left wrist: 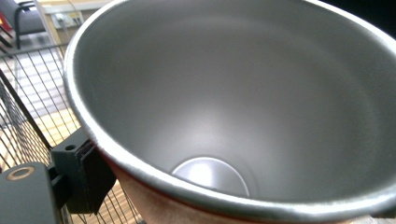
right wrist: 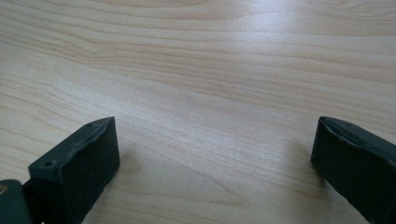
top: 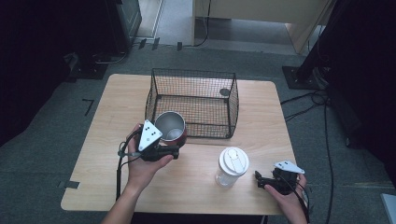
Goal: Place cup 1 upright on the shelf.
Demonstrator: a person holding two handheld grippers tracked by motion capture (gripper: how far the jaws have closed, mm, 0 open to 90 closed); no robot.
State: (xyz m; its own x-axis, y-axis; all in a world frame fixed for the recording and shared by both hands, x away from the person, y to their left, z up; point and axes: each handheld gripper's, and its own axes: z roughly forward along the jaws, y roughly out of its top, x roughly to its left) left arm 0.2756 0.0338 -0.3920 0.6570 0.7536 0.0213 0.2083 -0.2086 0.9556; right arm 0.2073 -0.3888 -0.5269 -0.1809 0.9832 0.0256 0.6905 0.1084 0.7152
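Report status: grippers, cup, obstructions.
Left gripper shut on red steel-lined cup, at black wire basket front wall. Right gripper open over wooden table. White-lidded clear jar between them.

Black claws [top: 173, 151], grey three-cornered dotted plates, trailing black cables, bare forearms

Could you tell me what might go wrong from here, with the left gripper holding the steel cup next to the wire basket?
1. The left gripper holds the steel cup by its smooth wall, so the cup may slip or tilt.
2. The cup sits close against the front wall of the wire basket, so lifting it over could catch the rim.
3. The lidded clear cup stands near the open right gripper, so a careless swing might topple it.
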